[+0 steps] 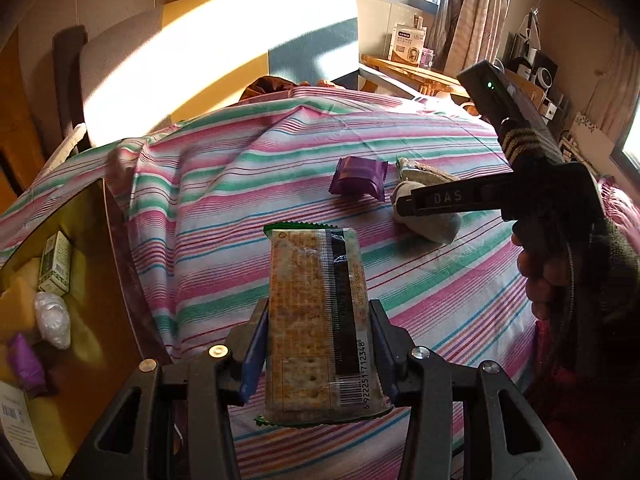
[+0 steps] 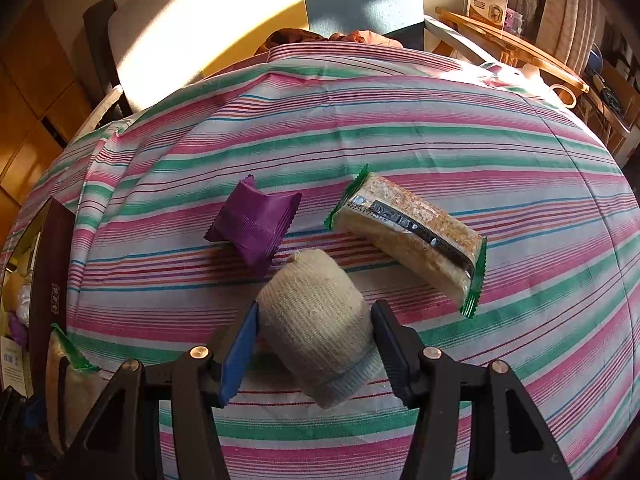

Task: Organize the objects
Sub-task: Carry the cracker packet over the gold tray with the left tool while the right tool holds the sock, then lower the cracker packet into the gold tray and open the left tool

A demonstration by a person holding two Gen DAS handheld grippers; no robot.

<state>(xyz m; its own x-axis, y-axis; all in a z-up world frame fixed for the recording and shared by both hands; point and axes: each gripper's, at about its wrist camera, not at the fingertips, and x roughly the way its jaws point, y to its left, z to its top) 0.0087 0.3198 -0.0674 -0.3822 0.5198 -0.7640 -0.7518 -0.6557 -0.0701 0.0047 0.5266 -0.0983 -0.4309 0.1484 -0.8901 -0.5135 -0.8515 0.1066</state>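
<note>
Left gripper (image 1: 318, 344) jaws clamping cracker pack (image 1: 316, 320), right gripper (image 2: 314, 336) jaws apart around sock roll (image 2: 316, 320)

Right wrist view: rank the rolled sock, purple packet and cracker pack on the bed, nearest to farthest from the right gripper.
1. Rolled sock: between the right gripper's fingers.
2. Purple packet: beyond it, to the left.
3. Cracker pack: beyond, to the right; too close to the packet to rank.
</note>
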